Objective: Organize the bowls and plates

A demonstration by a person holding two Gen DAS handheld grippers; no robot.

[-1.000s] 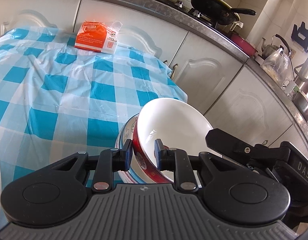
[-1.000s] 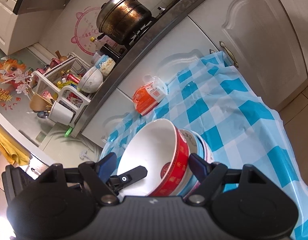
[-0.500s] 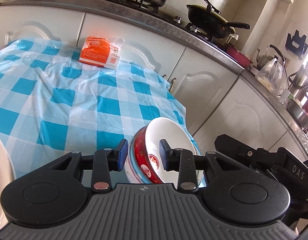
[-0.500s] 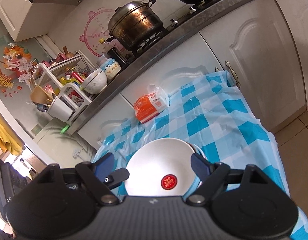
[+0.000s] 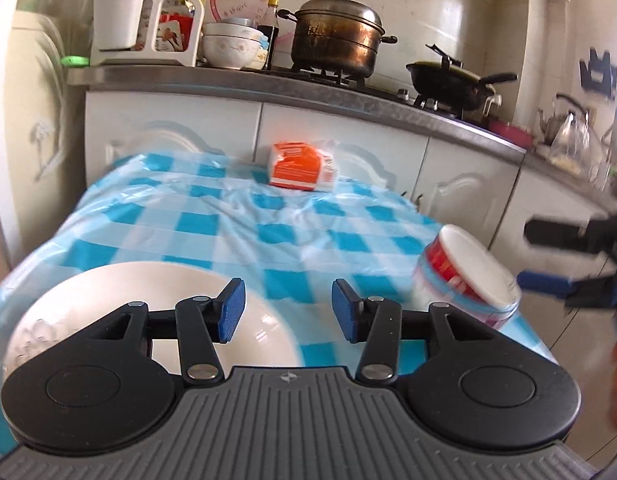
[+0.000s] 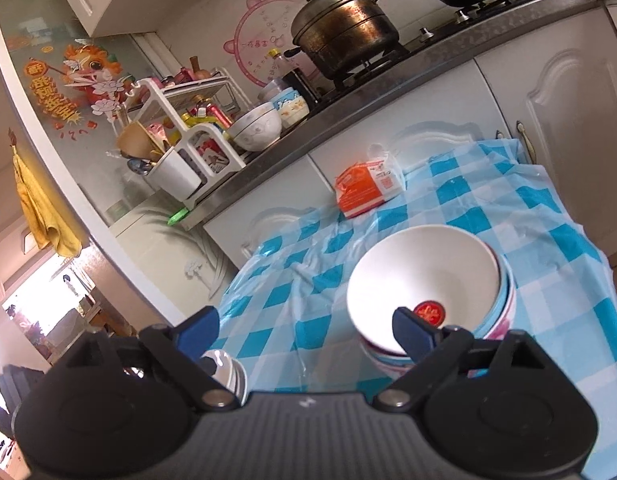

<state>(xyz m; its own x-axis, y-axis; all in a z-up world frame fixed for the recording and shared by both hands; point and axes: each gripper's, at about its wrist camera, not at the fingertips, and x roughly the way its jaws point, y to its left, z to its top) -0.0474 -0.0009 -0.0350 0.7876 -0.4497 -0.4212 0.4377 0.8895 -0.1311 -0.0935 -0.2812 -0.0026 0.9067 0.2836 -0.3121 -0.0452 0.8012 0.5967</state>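
Note:
A stack of bowls (image 6: pixel 424 280) stands near the right edge of the blue-checked table (image 6: pixel 540 304); its top bowl is white inside with a red band outside (image 5: pixel 464 276). My right gripper (image 6: pixel 304 332) hovers just in front of the stack, its jaws opening and touching nothing; its right finger overlaps the near rim in the picture. My left gripper (image 5: pixel 288 312) is off to the left, jaws opening, with nothing between them. A white plate (image 5: pixel 148 312) lies under its left finger. The right gripper (image 5: pixel 522 256) shows blurred beside the stack.
An orange packet (image 5: pixel 300 168) lies at the table's far edge against white cabinets. The counter behind holds a steel pot (image 5: pixel 336 36), a black wok (image 5: pixel 448 76), bowls and a utensil rack (image 6: pixel 180 148). A small pile of plates (image 6: pixel 224 368) sits at the table's near left.
Both grippers let go of the red-banded bowl, which now sits nested on the stack. The left gripper swung away to the left over the white plate; the right drew back and widened.

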